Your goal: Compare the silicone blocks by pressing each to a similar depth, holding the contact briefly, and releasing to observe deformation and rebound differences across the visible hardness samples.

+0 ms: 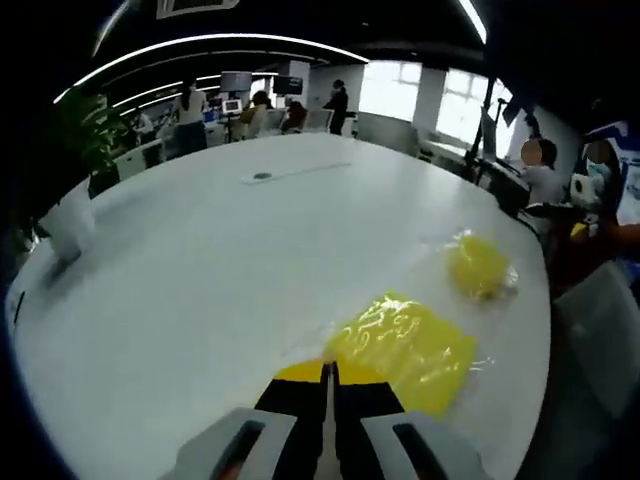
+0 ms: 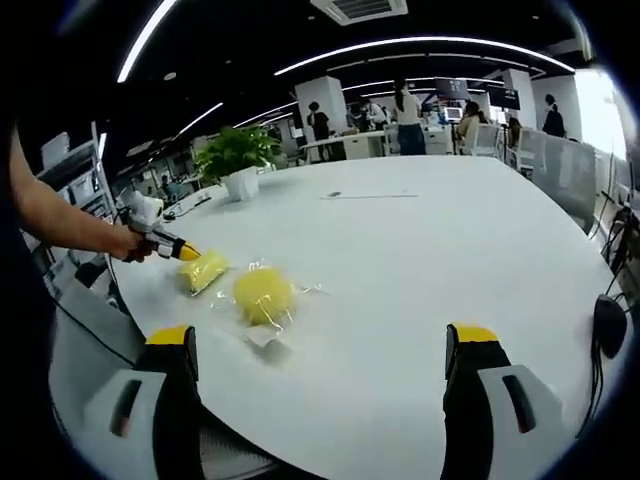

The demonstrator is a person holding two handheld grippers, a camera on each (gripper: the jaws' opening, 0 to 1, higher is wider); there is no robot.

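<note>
Surroundings: my white table (image 2: 420,260) carries a potted plant (image 2: 238,158) at its far side and a small round insert (image 1: 262,176) set in the top; people sit and stand at desks well beyond it
In the way: a dark object (image 2: 607,322) lies at the table rim off my right tongs
Edges and room: the two blocks lie close to the near rim; the wide middle of the top is bare
Blocks: the flat yellow block in clear wrap (image 1: 405,348) lies just ahead of my left tongs (image 1: 327,372); the rounder wrapped yellow block (image 1: 478,267) lies just beside it, apart
Left tongs: jaws closed together, tips at the flat block's near edge; contact I cannot tell
Left arm: my forearm (image 2: 60,222) reaches in low over the rim
Right tongs (image 2: 320,345): jaws spread wide, holding nothing, above the table
</note>
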